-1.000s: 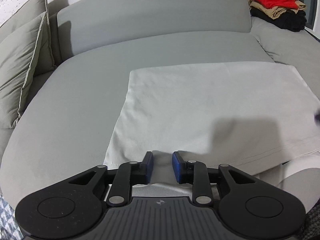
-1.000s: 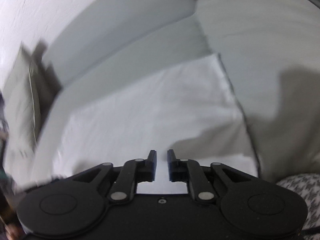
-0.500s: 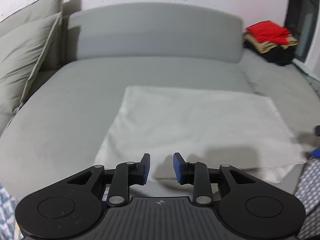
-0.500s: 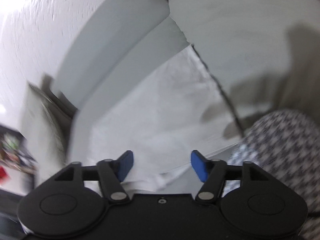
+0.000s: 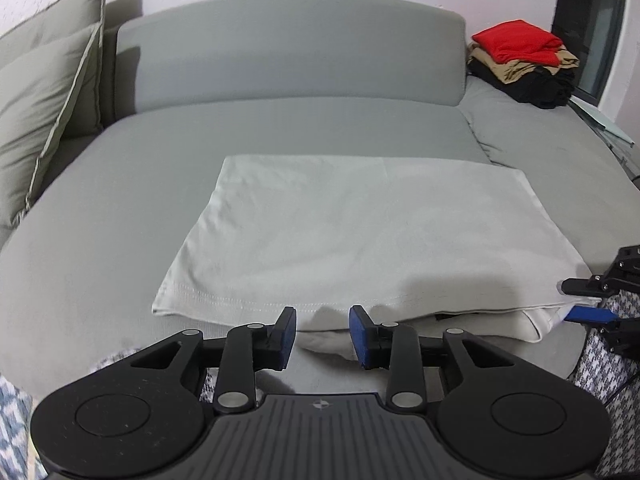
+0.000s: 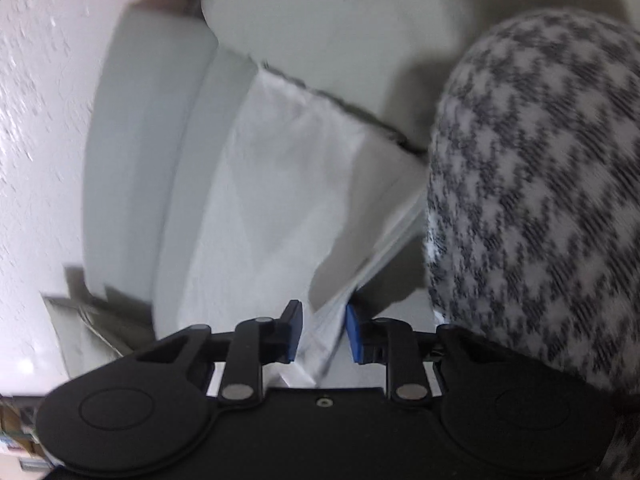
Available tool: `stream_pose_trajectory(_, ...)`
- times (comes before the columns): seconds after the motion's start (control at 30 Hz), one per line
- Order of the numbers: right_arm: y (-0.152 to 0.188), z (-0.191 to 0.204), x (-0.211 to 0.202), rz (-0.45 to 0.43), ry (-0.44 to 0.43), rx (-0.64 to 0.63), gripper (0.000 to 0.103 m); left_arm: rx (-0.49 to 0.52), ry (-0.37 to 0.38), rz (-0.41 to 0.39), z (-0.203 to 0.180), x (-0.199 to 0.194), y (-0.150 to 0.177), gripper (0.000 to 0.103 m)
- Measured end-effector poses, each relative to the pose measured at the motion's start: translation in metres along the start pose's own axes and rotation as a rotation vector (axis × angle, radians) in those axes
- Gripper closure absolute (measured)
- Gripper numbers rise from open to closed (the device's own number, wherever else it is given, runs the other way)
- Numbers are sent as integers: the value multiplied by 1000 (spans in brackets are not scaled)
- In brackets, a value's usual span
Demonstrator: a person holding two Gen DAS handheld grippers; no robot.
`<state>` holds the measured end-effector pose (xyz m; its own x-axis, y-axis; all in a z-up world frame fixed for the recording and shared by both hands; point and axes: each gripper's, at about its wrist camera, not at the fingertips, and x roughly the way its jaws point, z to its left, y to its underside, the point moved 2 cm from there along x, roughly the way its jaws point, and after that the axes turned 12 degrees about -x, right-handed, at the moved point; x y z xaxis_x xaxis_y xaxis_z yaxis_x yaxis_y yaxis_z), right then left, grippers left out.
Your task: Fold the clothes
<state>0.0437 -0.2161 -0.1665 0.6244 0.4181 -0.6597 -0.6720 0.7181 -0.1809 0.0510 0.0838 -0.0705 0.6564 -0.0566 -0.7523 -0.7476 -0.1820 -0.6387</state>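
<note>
A pale grey-white garment (image 5: 360, 232) lies folded into a flat rectangle on the grey sofa seat (image 5: 120, 208). My left gripper (image 5: 322, 338) is open and empty, just off the garment's near hem. My right gripper (image 6: 323, 334) is rolled sideways at the garment's right near corner, and it also shows in the left wrist view (image 5: 580, 300). Its blue pads (image 6: 295, 336) stand apart on either side of the bunched corner cloth (image 6: 320, 320), not pressed on it. The right wrist view is blurred.
A stack of folded clothes with a red one on top (image 5: 520, 60) sits at the sofa's far right. Grey cushions (image 5: 36, 120) lean at the left. Houndstooth fabric (image 6: 540, 200) fills the right of the right wrist view. The sofa backrest (image 5: 288, 48) runs behind.
My left gripper let go of the near hem, opened and pulled back. My right gripper opened, swung to the garment's right corner, rolled sideways and narrowed around the corner cloth.
</note>
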Motion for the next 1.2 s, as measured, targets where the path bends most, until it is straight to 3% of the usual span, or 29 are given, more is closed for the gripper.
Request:
stream_pose_trajectory(0.23,-6,-7,-2,-157,-60,80,75,-4,-17,6,1,3,-1,70)
stream_pose_trajectory(0.47,-38,-6,10,-255,-55,10,63,-55,-41,-5,19,4,-13,70)
stream_pose_trajectory(0.53,-44,-4,15,-242,-42,27,63,-63,-51,-12,26,3,-17,70)
stream_pose_trajectory(0.7,-28,-7,4,-63,-30,165,56,-82,-51,-13,36,6,-22,70)
stream_pose_trajectory(0.97,-20,-25,19,-129,-150,268,50,-83,-41,-5,36,11,-20,70)
stream_pose_trajectory(1.2,-8,-42,14,-96,-211,325,63,-85,-32,-10,38,13,-23,70)
